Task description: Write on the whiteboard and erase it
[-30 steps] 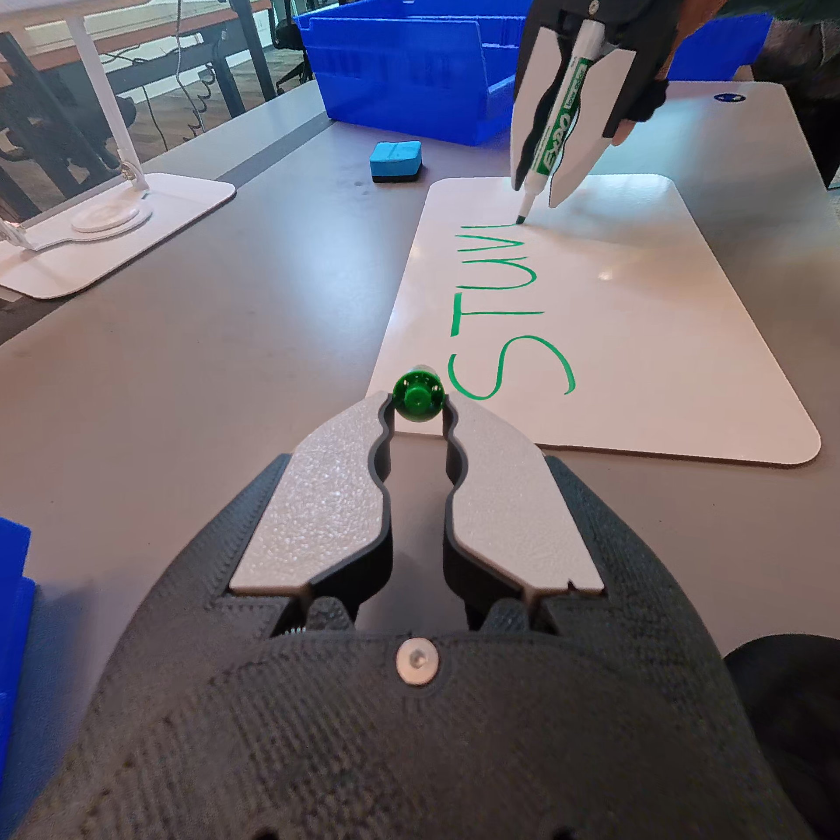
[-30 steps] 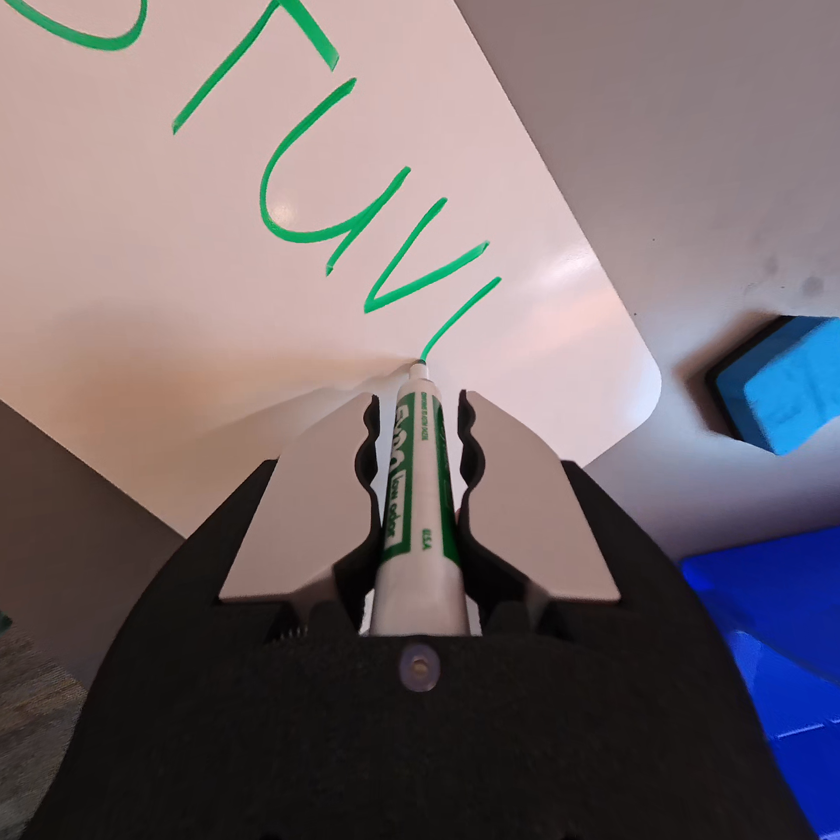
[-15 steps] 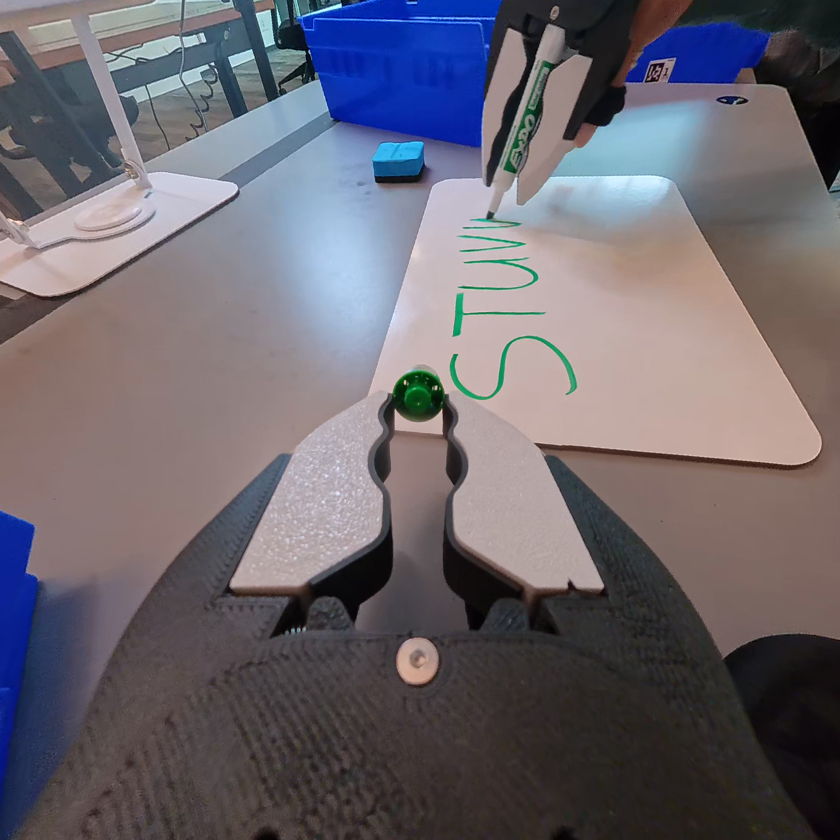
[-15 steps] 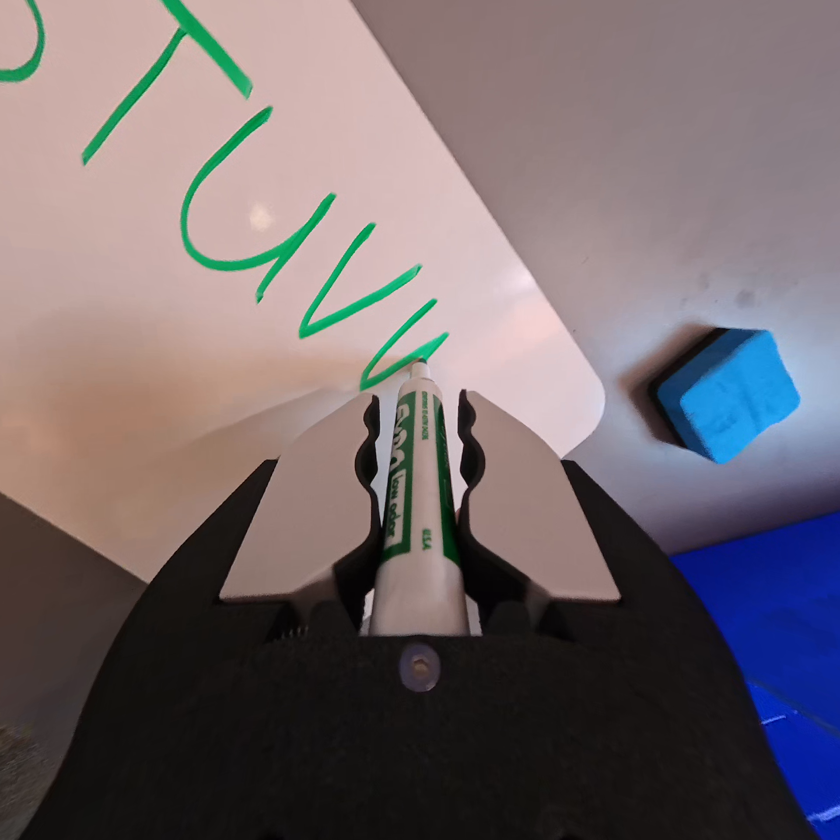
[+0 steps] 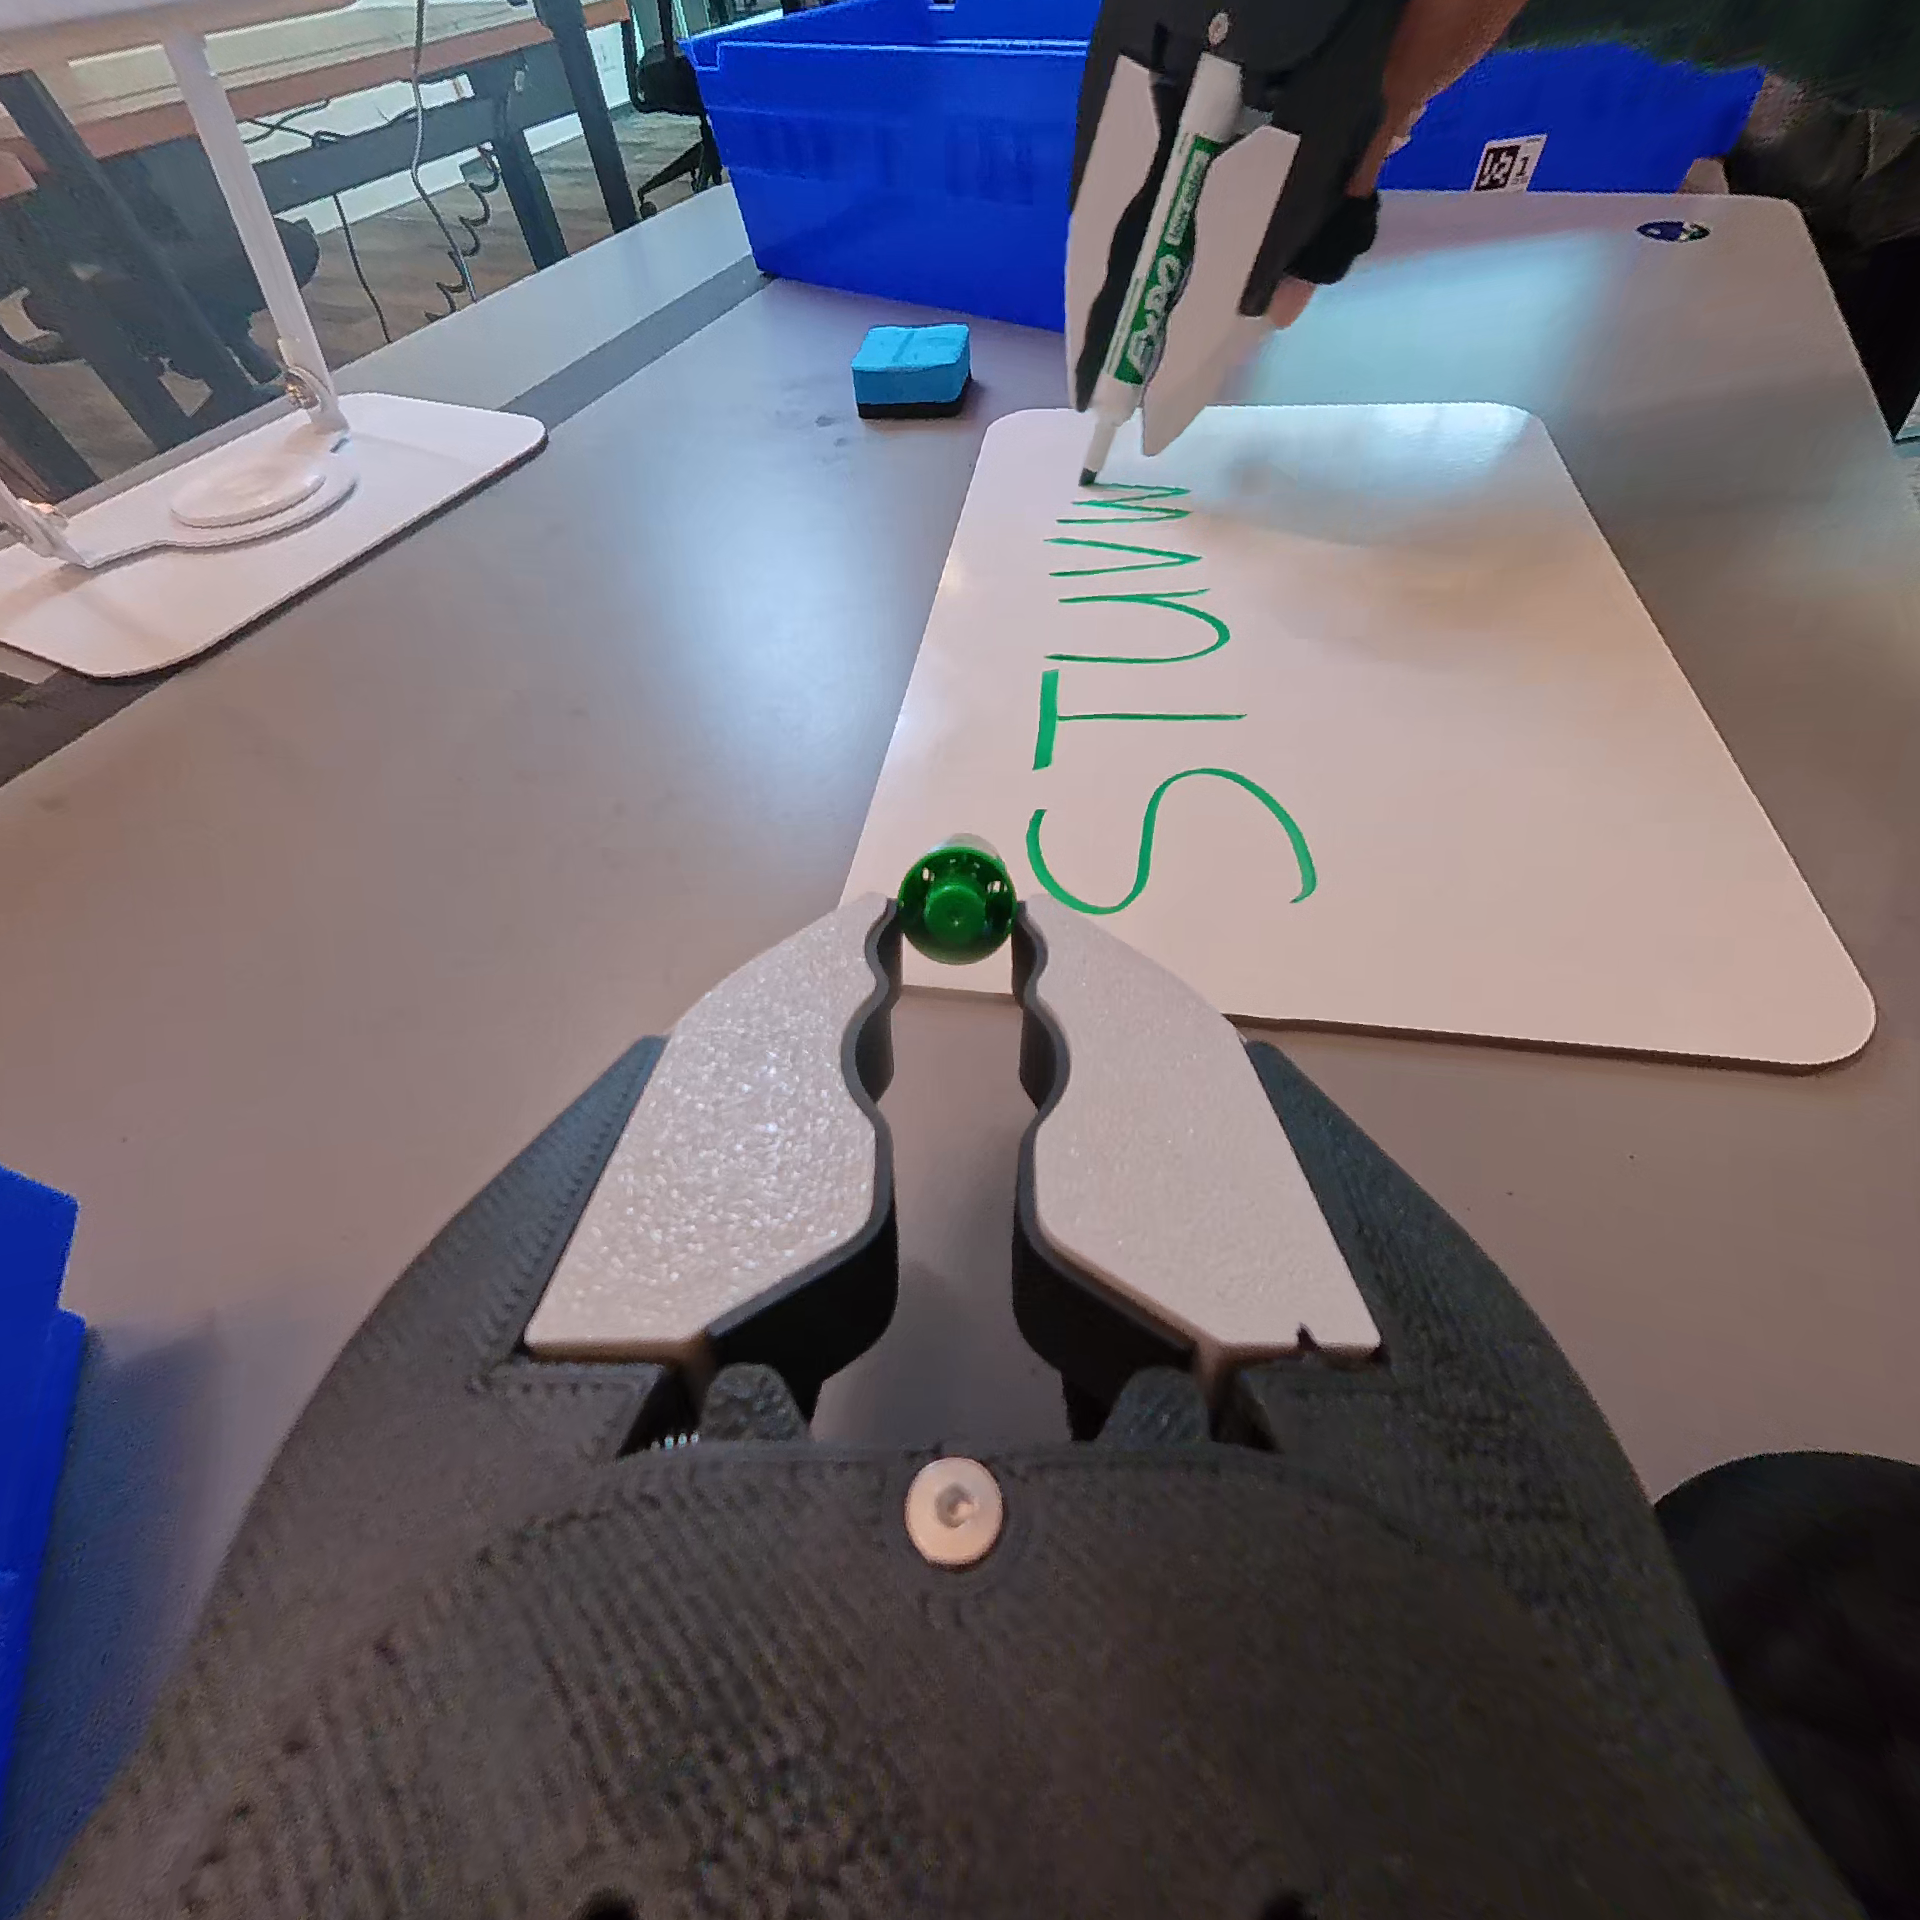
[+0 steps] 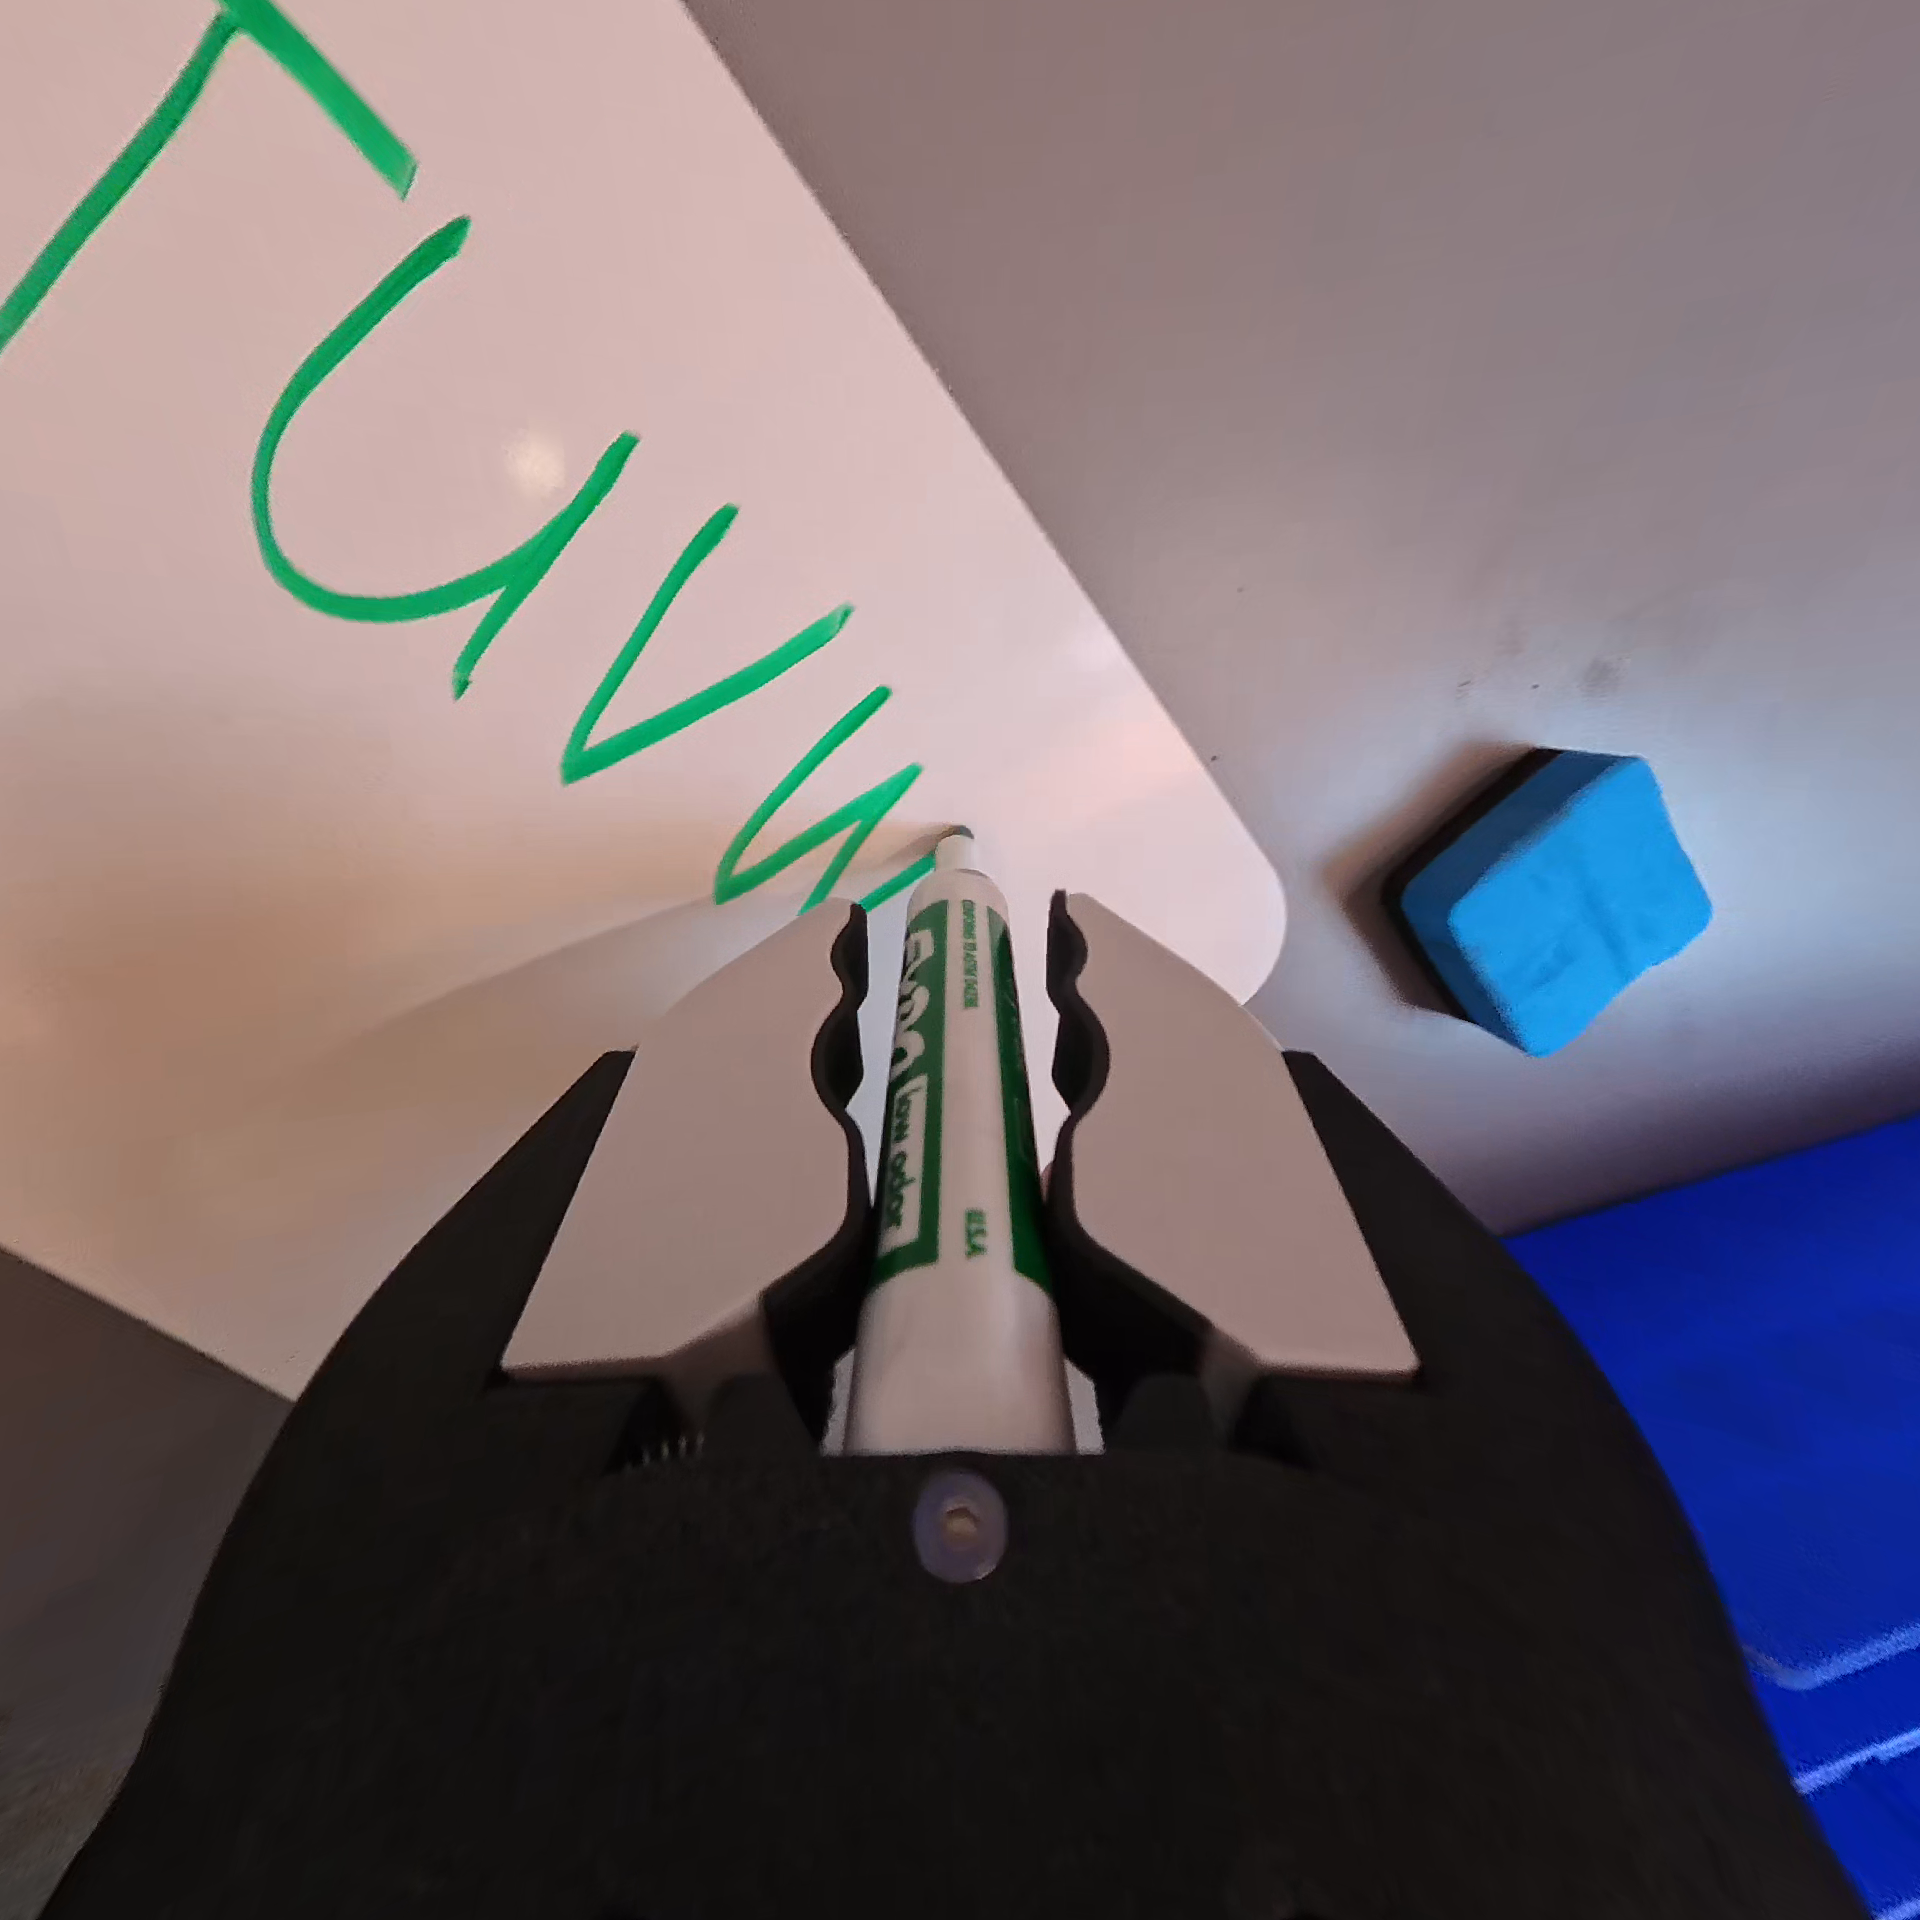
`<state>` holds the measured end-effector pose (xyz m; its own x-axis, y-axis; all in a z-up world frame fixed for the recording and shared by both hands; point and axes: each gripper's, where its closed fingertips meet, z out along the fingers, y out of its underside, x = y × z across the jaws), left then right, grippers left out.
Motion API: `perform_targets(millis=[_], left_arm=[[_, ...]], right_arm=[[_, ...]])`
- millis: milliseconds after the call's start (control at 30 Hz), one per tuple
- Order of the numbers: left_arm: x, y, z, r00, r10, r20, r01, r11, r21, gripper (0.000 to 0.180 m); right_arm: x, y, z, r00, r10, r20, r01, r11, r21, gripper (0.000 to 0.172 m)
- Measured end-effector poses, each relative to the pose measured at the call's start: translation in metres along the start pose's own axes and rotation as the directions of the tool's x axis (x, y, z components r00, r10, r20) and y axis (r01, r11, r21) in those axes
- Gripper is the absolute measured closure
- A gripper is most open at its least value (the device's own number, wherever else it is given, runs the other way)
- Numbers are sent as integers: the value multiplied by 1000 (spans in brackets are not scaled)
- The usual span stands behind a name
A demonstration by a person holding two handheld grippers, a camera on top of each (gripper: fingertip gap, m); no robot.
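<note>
Clamped between the tips of the left gripper [image 5: 956,920], a round green marker cap [image 5: 954,906] showed its open end to the camera, its axis running forward along the fingers; both pads pressed on its sides. It was held at the near left corner of the white rectangular whiteboard [image 5: 1507,790], which lay flat on the grey table [image 5: 468,779] with its long axis running away from the left wrist view. Green handwritten letters [image 5: 1143,707] ran along the board's left side, from the near end toward the far end. At the far end, the right gripper [image 6: 956,914] was closed on a white-barrelled marker with green label [image 6: 961,1143], whose barrel lay lengthwise between the fingers, gripped toward their base. The marker pointed steeply down and slightly leftward in the left wrist view, its tip [image 5: 1089,476] touching the board beside the last letter, near the far left corner. Beyond that corner, a blue foam eraser with black base [image 5: 912,369] sat on the table. Farthest back stood a blue plastic bin [image 5: 904,156].
</note>
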<state>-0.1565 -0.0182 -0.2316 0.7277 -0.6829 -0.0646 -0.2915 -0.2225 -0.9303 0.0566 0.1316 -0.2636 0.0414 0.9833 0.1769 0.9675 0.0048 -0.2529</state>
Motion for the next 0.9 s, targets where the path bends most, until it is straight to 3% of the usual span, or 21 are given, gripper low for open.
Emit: perform_targets(millis=[267,433,900], left_arm=[[0,0,0,1000,3,-2,-3,1000,-1,160],[0,0,0,1000,3,0,-3,1000,-2,160],[0,0,0,1000,1,-1,-1,1000,-1,160]], right_arm=[[0,-2,-6,999,46,27,-47,996,73,138],[5,11,-8,997,71,6,-72,995,73,137],[8,7,0,997,70,14,-71,995,71,137]])
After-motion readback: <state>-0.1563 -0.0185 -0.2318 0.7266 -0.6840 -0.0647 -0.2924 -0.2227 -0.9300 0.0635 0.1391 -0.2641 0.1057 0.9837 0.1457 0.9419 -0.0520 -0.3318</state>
